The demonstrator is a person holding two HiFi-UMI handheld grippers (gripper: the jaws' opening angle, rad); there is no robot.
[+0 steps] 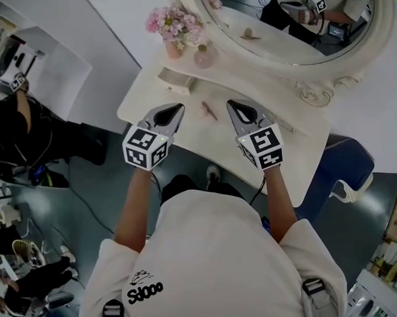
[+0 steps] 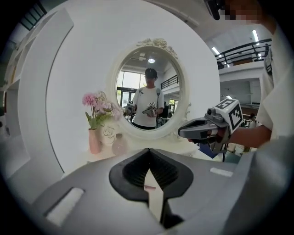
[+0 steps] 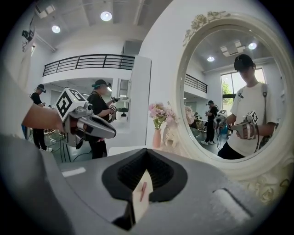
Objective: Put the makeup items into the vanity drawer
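Observation:
A thin pink makeup item (image 1: 210,111) lies on the white vanity top (image 1: 148,97), between my two grippers. The left gripper (image 1: 180,107) hovers just left of it with its jaws together and nothing in them. The right gripper (image 1: 230,103) hovers just right of it, also shut and empty. In the left gripper view the pink item (image 2: 150,187) shows through the slit below the closed jaws (image 2: 148,150), and the right gripper (image 2: 182,133) floats at the right. In the right gripper view the item (image 3: 143,190) shows the same way, with the left gripper (image 3: 112,133) at the left.
At the back of the top stand a pink vase of flowers (image 1: 174,30), a round pink bottle (image 1: 203,56) and a low white box (image 1: 175,80). The oval mirror (image 1: 290,34) rises behind. A blue seat (image 1: 344,163) sits right of the table. Other people stand at the left (image 1: 17,135).

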